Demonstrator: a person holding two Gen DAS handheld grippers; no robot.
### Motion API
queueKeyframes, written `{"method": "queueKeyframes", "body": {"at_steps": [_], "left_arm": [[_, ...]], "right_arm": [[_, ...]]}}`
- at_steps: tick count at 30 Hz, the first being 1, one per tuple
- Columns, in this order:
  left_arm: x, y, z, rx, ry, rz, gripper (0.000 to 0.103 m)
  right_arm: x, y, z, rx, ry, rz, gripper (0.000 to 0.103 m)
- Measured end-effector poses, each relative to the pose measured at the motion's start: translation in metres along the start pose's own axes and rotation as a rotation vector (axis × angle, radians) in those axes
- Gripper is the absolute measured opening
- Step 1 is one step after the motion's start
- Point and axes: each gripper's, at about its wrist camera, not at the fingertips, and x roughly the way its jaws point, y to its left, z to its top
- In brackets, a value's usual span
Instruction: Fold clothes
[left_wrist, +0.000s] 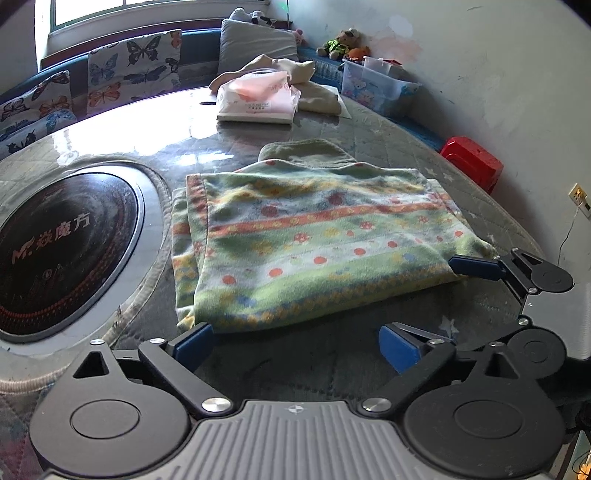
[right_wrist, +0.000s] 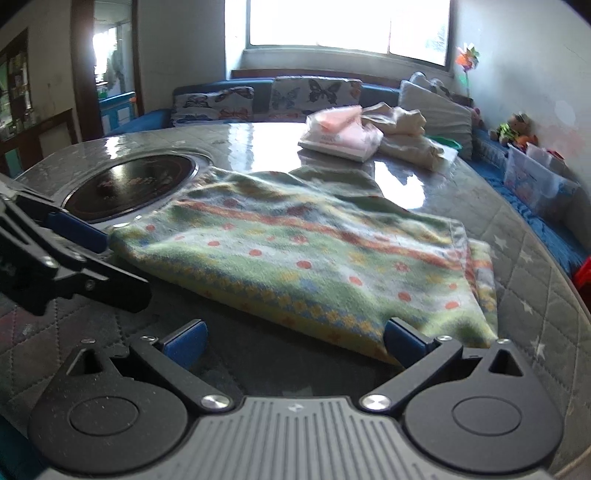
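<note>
While my two grippers sit low at the near edge of the round grey quilted table (left_wrist: 406, 155), the soft green fleece garment with orange dots and stripes (left_wrist: 314, 240) lies flat and folded on it, close in front of me. My left gripper (left_wrist: 297, 345) is wide open, holding nothing, and one blue pad (left_wrist: 194, 341) just touches the garment's near corner. My right gripper (right_wrist: 295, 341) is wide open too, with empty space between its fingers; its blue pad (right_wrist: 404, 341) rests against the garment's near hem. From the left camera I see the right gripper beside the garment's other near corner. The round black glass cooktop (left_wrist: 62, 243) set into the table is just beside the garment. Past the garment, far across the table, lie a pink and white plastic bag (left_wrist: 258, 98) and a heap of cream clothes (left_wrist: 314, 88).
</note>
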Motion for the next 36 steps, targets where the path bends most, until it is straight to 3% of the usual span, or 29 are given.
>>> {"method": "queueKeyframes", "body": {"at_steps": [13,36], "left_arm": [[-0.005,-0.011,-0.007,0.013,0.009,0.063,0.103],[-0.024,-0.032,-0.018,0.044,-0.03,0.076,0.103]], "right_arm": [[-0.01,-0.003,-0.004,0.048,0.014,0.01,0.103],[-0.042,0.01,-0.009,0.022,-0.039,-0.032,0.103]]}}
